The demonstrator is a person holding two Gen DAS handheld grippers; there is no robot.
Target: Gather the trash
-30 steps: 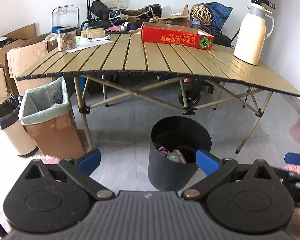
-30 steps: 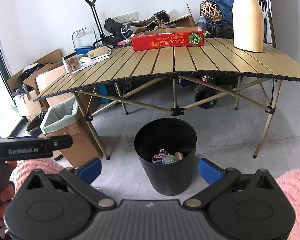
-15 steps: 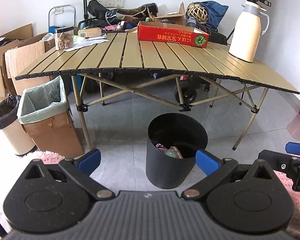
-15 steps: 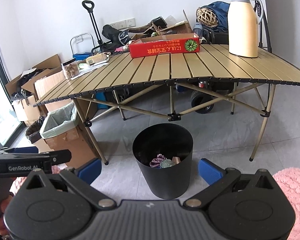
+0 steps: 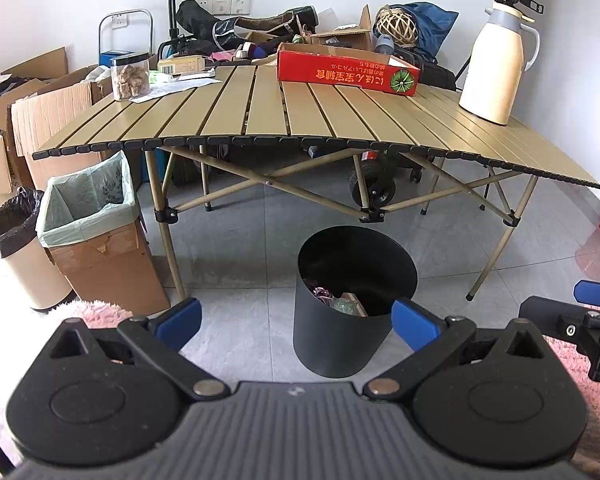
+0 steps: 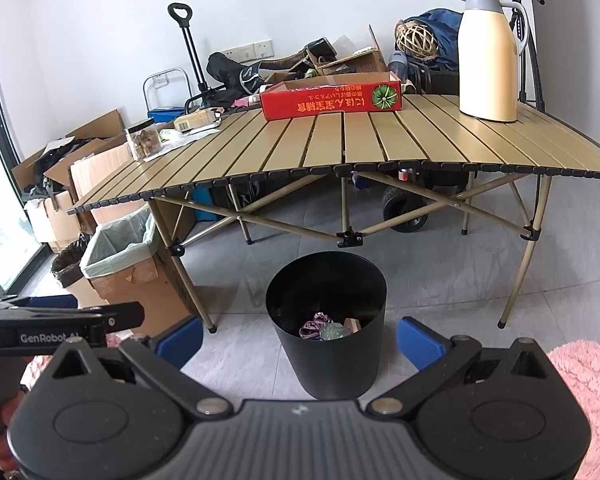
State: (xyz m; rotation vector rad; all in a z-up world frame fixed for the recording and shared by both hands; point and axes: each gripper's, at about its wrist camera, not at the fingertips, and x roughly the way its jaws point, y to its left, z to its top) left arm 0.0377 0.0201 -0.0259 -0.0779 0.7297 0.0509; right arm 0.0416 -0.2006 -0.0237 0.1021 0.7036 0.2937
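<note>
A black round bin stands on the grey floor in front of the slatted folding table; it also shows in the right wrist view. Crumpled trash lies at its bottom. My left gripper is open and empty, held back from the bin above the floor. My right gripper is open and empty, facing the bin too. The right gripper shows at the right edge of the left wrist view; the left gripper's body shows at the left of the right wrist view.
On the table stand a red carton, a cream thermos jug, a jar of snacks and papers. A cardboard box with a green liner and a beige bin with a black bag stand left. Clutter lies behind.
Both grippers have drawn back and risen a little from the bin, so the table and bin look slightly farther. Both stay open and empty.
</note>
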